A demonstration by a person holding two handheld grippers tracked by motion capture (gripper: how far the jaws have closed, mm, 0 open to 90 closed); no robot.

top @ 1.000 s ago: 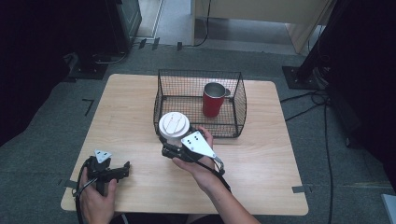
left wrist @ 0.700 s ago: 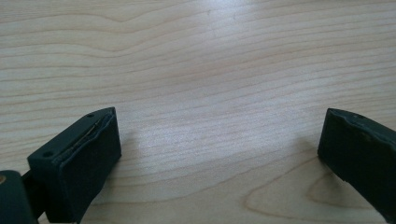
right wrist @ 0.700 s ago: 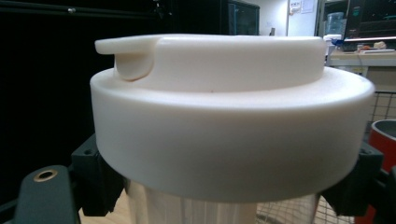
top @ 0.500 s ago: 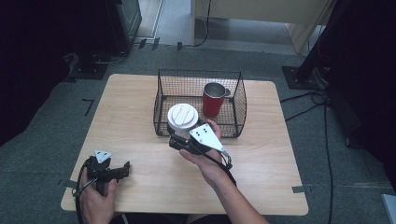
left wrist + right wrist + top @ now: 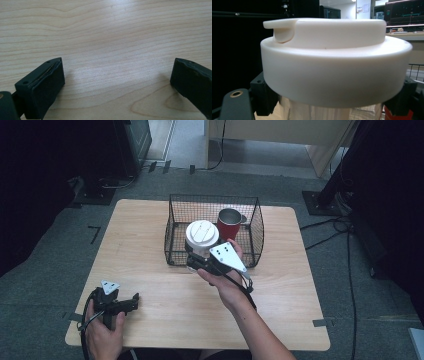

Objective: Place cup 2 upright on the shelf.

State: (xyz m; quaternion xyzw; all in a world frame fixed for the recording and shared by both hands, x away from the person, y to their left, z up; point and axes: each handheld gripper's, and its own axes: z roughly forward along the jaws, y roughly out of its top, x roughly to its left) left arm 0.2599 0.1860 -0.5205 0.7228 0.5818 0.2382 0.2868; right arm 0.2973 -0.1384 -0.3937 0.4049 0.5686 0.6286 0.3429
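Tumbler with a white lid, held in the right tool at the wire basket's front edge.

Right tool (image 5: 200, 261) sits at the centre of the high view, its jaws closed on the metal body of the tumbler (image 5: 201, 239) just under the lid (image 5: 336, 62); no writing can be read on either. Wire basket (image 5: 175, 227) in the upper centre holds a red mug (image 5: 229, 224), unlabelled. Left tool (image 5: 131, 302) rests at the lower left on the wooden table (image 5: 140, 235), jaws wide apart and empty.
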